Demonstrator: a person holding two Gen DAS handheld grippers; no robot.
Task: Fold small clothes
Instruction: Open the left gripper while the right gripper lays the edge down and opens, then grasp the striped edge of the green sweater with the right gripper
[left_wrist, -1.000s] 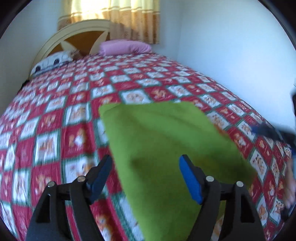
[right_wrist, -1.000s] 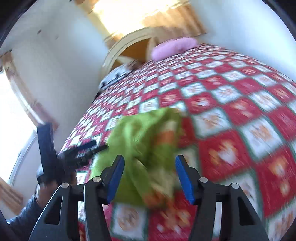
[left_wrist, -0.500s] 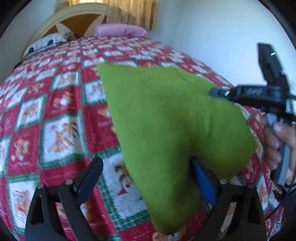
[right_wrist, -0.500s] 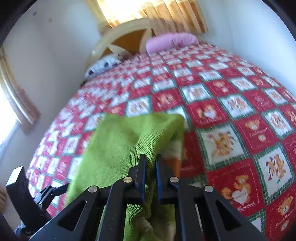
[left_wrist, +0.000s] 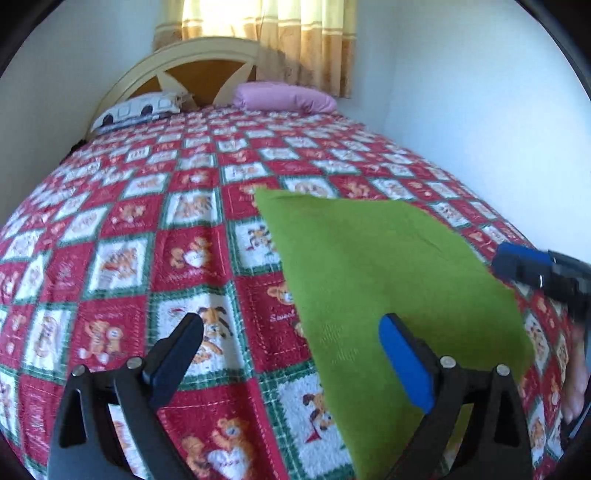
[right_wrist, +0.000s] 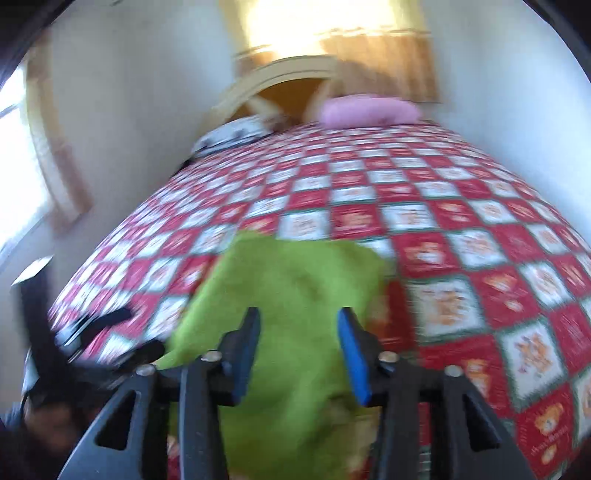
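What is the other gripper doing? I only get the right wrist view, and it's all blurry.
Observer: The left gripper is open and holds nothing. One finger is over the quilt, the other over the green cloth.
Operator: Is that cloth crumpled?
Observer: No, the left wrist view shows its top smooth, with a straight far edge.
Operator: Can you see my gripper from there?
Observer: Yes, the right gripper shows at the cloth's right edge.

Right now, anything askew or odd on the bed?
The green cloth lies flat but skewed to the quilt's checks. Both grippers' jaws are open, neither holding it. Nothing looks spilled or damaged; the right wrist view is blurred.
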